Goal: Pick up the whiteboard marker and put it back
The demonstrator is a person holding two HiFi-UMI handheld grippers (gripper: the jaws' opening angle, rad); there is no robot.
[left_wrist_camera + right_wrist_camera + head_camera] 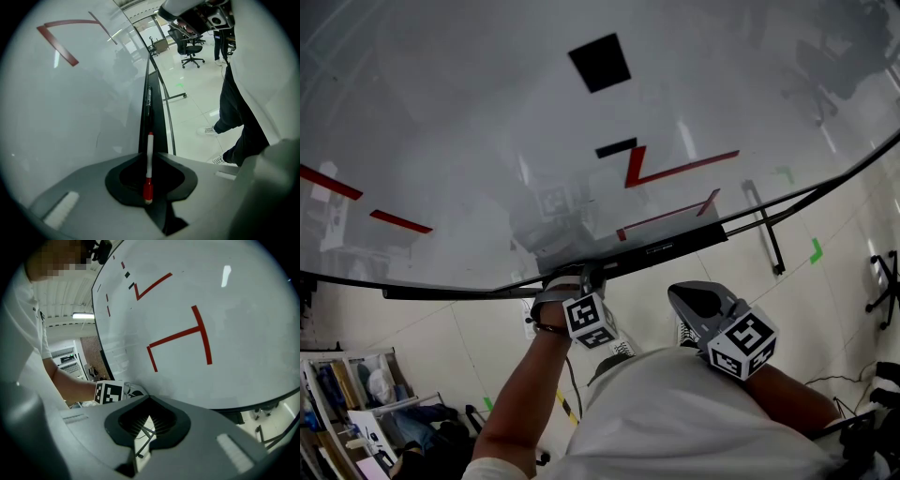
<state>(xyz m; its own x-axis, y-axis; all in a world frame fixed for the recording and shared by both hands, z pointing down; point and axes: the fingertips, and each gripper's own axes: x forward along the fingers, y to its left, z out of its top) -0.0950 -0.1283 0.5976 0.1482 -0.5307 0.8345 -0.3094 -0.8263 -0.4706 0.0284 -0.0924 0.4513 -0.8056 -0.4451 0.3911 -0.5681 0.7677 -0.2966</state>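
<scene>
Gripping marker [149,152] — left gripper [149,174] jaws at whiteboard tray [149,105] edge | right gripper [143,426] jaws nearly together, empty.

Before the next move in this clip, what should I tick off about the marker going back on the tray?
1. Left gripper has a hold on the marker: ok, jaws closed on it.
2. Marker lined up along the tray: ok.
3. Marker already resting in the tray: cannot tell.
4. Clear of the black marker lying farther along the tray: ok, they are apart.
5. Right gripper empty and out of the way: ok, jaws together, nothing between them.
</scene>
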